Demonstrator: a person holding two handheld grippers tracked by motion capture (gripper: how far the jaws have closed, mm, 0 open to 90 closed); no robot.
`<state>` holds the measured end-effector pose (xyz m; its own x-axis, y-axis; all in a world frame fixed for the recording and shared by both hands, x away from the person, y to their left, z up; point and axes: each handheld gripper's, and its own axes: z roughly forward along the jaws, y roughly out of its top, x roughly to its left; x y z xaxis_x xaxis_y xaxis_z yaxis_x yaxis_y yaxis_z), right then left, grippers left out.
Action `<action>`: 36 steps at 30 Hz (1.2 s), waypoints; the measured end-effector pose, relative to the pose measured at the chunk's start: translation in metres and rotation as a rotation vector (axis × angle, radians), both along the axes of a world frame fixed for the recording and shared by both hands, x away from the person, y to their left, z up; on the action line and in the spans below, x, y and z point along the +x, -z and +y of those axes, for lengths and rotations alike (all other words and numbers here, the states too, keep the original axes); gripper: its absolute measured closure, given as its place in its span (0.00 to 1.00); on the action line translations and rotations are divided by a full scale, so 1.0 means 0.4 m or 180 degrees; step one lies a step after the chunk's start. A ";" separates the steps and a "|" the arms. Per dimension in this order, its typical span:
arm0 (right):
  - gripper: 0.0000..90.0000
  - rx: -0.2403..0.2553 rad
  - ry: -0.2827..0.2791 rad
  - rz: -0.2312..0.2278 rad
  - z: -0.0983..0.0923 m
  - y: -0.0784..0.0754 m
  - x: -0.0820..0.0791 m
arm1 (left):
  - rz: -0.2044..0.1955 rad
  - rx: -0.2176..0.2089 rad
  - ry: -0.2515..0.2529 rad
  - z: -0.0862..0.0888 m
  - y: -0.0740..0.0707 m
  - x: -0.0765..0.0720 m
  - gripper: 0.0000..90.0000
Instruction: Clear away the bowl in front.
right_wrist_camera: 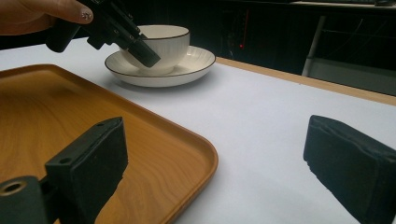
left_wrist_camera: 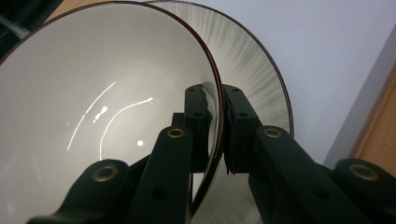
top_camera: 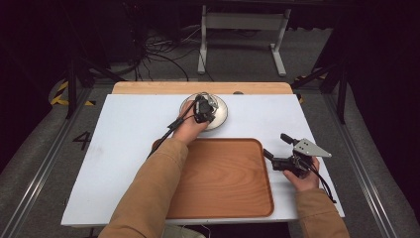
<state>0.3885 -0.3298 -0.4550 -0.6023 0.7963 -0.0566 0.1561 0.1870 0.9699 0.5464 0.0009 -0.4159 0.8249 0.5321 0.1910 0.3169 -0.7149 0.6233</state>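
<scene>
Pinching the rim of the bowl [left_wrist_camera: 107, 107], which sits on the saucer [right_wrist_camera: 187, 70] beyond the tray [top_camera: 223, 178], the left gripper [left_wrist_camera: 215, 126] grips stiff, slippery, breakable ceramic while the right gripper [right_wrist_camera: 215, 158] gapes empty.

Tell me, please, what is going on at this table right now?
A person is working with a gripper in each hand. The left gripper is shut on the rim of a white bowl that sits in a white plate at the far side of the table. The right gripper hangs open beside the wooden tray.
</scene>
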 end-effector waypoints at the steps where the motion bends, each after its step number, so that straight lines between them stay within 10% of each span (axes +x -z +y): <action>1: 0.08 0.0002 0.0001 0.0002 0.000 0.000 0.000 | -0.0005 0.0015 0.0005 0.000 -0.001 0.000 0.91; 36: 0.08 0.0009 0.0018 0.0003 0.000 0.000 0.000 | -0.0097 -0.0055 0.0029 0.025 -0.124 -0.073 0.90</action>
<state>0.3885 -0.3300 -0.4550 -0.5979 0.7998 -0.0538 0.1581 0.1835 0.9702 0.5174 0.0108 -0.3661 0.8236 0.5280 0.2069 0.2910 -0.7066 0.6449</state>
